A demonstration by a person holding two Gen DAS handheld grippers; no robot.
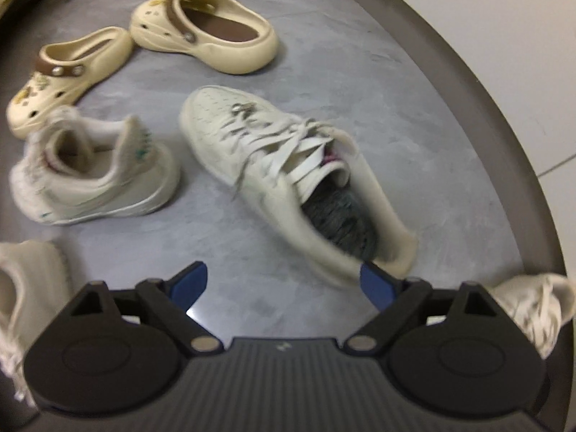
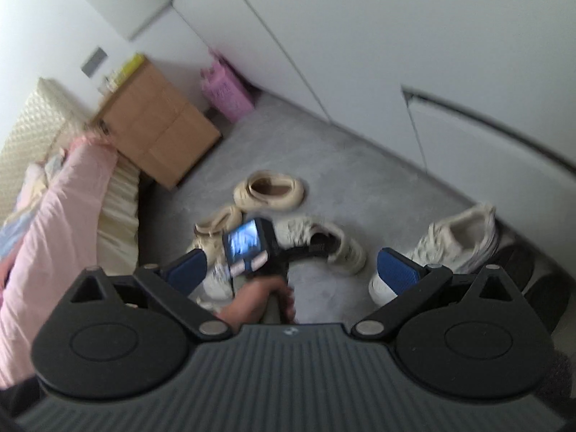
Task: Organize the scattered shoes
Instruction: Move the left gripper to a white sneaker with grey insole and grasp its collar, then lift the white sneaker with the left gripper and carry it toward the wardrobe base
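Observation:
Several pale shoes lie scattered on the grey floor (image 1: 324, 72). My left gripper (image 1: 282, 282) points down, open, over a white laced sneaker (image 1: 273, 165); its right pad (image 1: 374, 286) is at the sneaker's heel, and no pad presses on it. A fleece-lined white sneaker (image 1: 93, 176) lies to the left, with two cream clogs (image 1: 205, 25) (image 1: 68, 72) behind. More shoes show at the lower left (image 1: 21, 298) and lower right (image 1: 532, 309). My right gripper (image 2: 291, 268) hangs open and empty higher up, looking at a hand (image 2: 259, 302) on the left tool and at another white sneaker (image 2: 457, 241).
A brown skirting (image 1: 504, 108) runs below white cupboard doors (image 2: 396, 36) on the right. A brown cabinet (image 2: 158, 126) and a pink basket (image 2: 225, 90) stand at the far end. A bed with a pink cover (image 2: 61, 216) borders the left. A black object (image 2: 540, 280) sits at the right.

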